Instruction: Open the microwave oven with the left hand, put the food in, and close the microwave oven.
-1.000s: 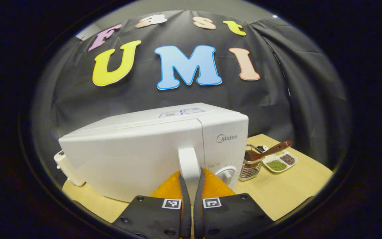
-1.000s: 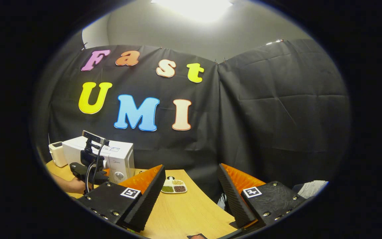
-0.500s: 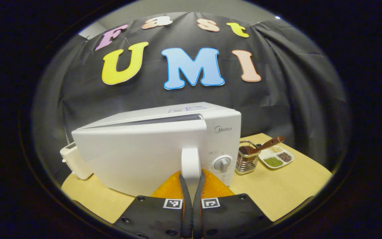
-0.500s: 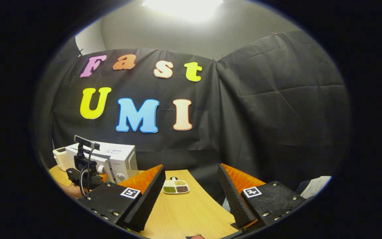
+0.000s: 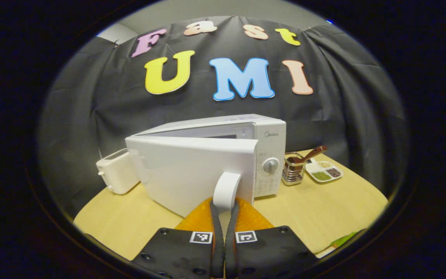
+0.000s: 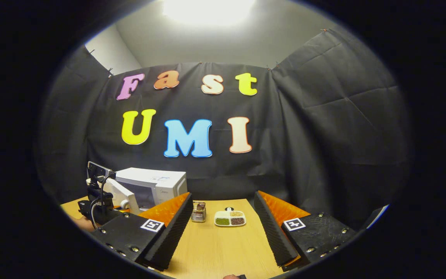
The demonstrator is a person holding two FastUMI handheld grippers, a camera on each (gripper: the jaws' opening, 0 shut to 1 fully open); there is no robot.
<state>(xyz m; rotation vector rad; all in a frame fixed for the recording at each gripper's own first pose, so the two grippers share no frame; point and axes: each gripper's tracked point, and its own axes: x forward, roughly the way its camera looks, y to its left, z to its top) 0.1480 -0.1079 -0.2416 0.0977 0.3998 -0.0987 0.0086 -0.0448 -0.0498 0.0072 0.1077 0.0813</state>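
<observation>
Door-opening step: the microwave oven stands on the worktop straight ahead, door partly swung out. The left gripper pinches the door handle; next, probably pull wider. The right gripper is spread, holding nothing.

Table bears microwave, toaster, holder, dish.

left gripper view: close, facing microwave | right gripper view: far, shares it
</observation>
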